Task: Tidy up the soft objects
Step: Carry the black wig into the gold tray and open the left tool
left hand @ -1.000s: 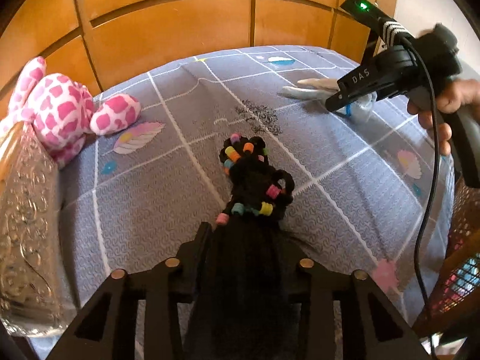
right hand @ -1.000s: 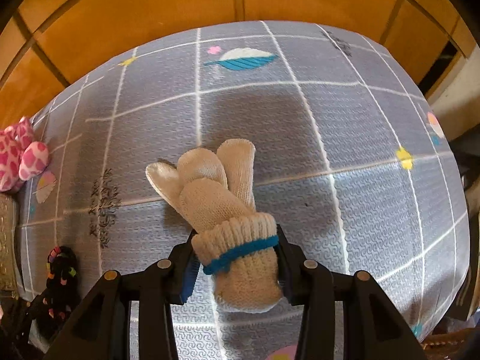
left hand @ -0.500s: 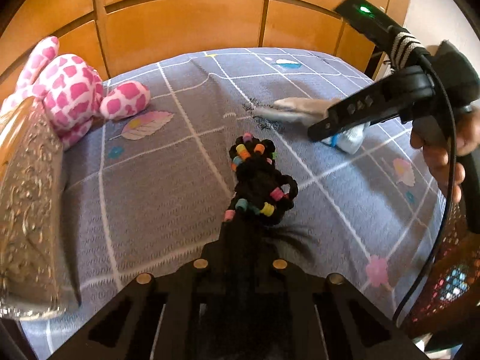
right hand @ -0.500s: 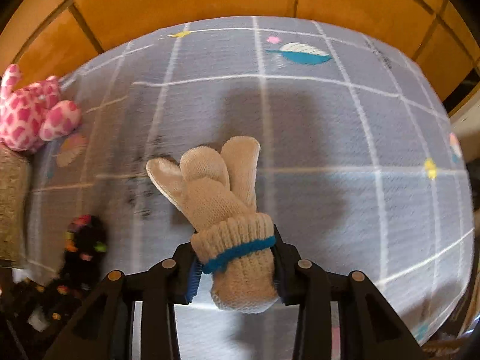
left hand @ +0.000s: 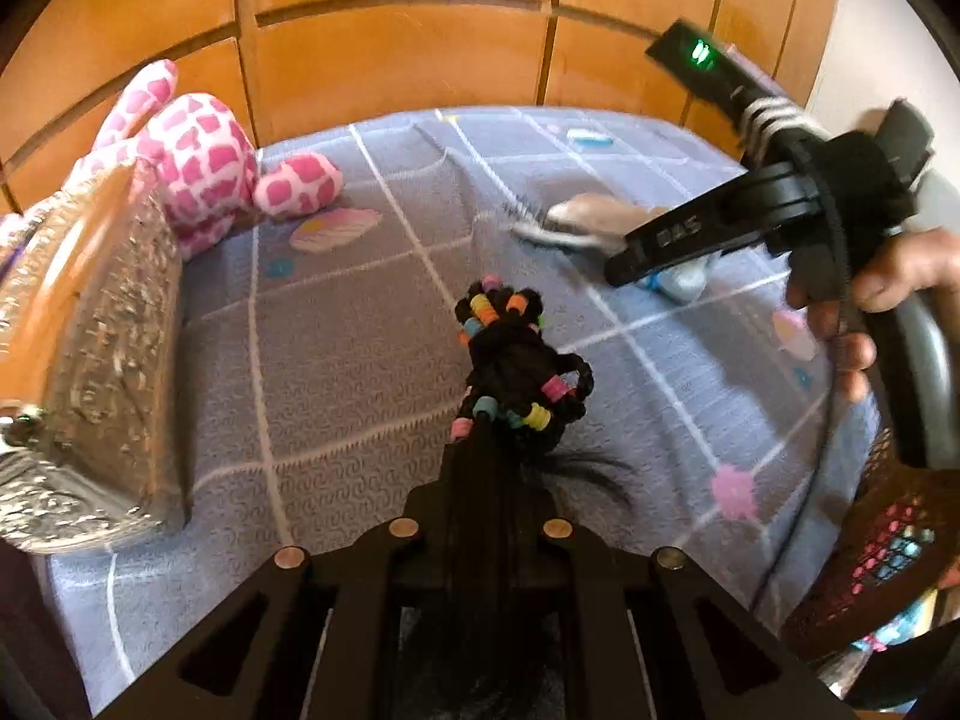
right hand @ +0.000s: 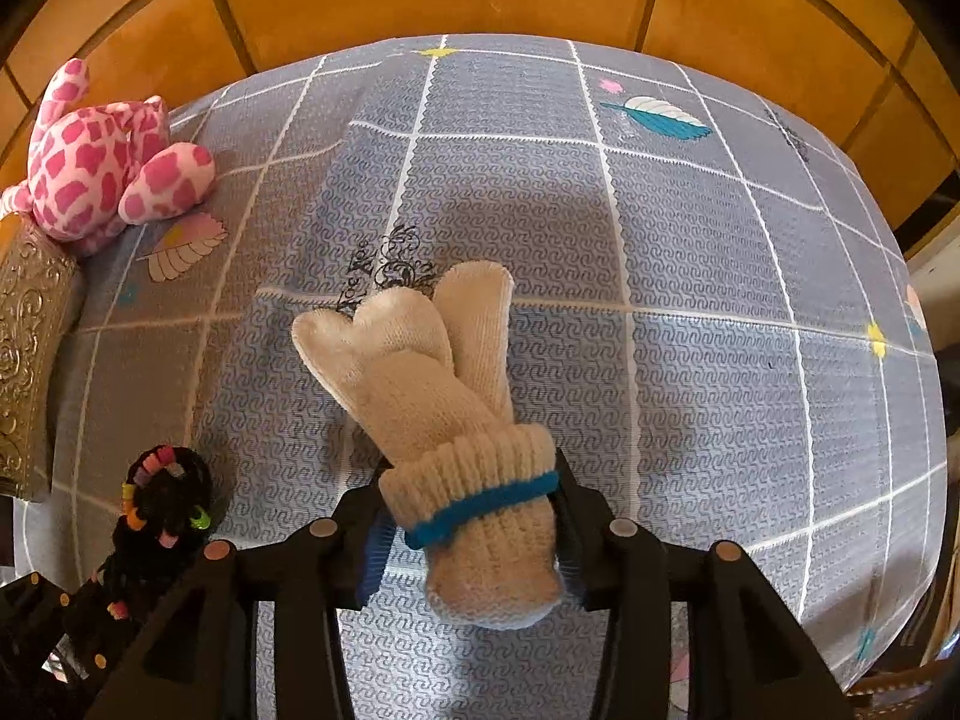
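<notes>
My left gripper (left hand: pixel 480 510) is shut on a black braided hairpiece with coloured beads (left hand: pixel 510 366), held out over the grey patterned bedsheet (left hand: pixel 336 372). It also shows in the right wrist view (right hand: pixel 162 516) at the lower left. My right gripper (right hand: pixel 468 516) is shut on a cream knit glove with a blue cuff band (right hand: pixel 432 384), held over the sheet's middle. In the left wrist view the right gripper (left hand: pixel 624 273) and glove (left hand: pixel 594 216) are at the right.
A pink and white spotted plush toy (left hand: pixel 204 162) lies at the back left, also seen from the right wrist (right hand: pixel 102 162). A silver embossed box (left hand: pixel 90 360) stands at the left edge. Wooden panels (left hand: pixel 390 48) rise behind. A mesh basket (left hand: pixel 882 558) sits at the lower right.
Both grippers have swung left: the plush toy and silver box now sit nearer in both views. The right gripper with the glove has come closer to the hairpiece. Both grips are unchanged.
</notes>
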Demonstrator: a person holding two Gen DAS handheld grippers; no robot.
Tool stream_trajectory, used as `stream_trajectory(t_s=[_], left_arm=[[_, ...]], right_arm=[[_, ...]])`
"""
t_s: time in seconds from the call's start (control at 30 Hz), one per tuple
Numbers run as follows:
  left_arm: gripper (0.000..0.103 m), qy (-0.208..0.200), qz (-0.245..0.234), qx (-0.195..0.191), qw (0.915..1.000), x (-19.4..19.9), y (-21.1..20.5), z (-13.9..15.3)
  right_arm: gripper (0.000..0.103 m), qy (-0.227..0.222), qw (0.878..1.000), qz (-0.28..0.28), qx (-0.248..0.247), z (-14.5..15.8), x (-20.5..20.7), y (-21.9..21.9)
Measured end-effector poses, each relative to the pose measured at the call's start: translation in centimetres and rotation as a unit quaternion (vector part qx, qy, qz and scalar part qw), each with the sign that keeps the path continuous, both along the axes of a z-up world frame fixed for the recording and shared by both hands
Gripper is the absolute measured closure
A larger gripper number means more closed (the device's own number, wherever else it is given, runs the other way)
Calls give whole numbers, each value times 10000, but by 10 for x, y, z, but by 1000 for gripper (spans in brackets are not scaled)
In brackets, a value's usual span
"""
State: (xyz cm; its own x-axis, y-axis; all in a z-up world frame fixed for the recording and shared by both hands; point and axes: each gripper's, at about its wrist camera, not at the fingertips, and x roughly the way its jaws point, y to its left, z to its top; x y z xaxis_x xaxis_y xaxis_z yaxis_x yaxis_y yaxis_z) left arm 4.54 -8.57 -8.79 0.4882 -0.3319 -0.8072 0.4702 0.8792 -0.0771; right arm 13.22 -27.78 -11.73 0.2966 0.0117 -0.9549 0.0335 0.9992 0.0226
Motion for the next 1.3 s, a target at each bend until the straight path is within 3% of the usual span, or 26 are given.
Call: stream_trajectory(t_s=[0.17, 0.4, 0.77, 1.07, 1.23, 1.3], left_arm=[[93, -203, 106, -235, 9995, -10, 7, 25], [93, -336, 226, -432, 9982, -23, 18, 51], [93, -447, 400, -488, 9970, -29, 33, 64], [93, -551, 536, -766, 9941, -40, 57, 81], [93, -573, 634, -937, 9919, -44, 73, 88], [93, -591, 692, -980, 9910, -46, 80, 90]], right_arm=[[56, 35, 9996, -184, 233, 2, 16, -15], [56, -21, 9999, -58, 92, 4, 21, -4], [56, -167, 9998, -66, 48, 17, 11, 0], [62, -297, 9987, 109, -400, 14, 4, 19], [63, -336, 9990, 53, -304, 18, -6, 33], [63, -444, 9990, 0, -43, 22, -11, 42]])
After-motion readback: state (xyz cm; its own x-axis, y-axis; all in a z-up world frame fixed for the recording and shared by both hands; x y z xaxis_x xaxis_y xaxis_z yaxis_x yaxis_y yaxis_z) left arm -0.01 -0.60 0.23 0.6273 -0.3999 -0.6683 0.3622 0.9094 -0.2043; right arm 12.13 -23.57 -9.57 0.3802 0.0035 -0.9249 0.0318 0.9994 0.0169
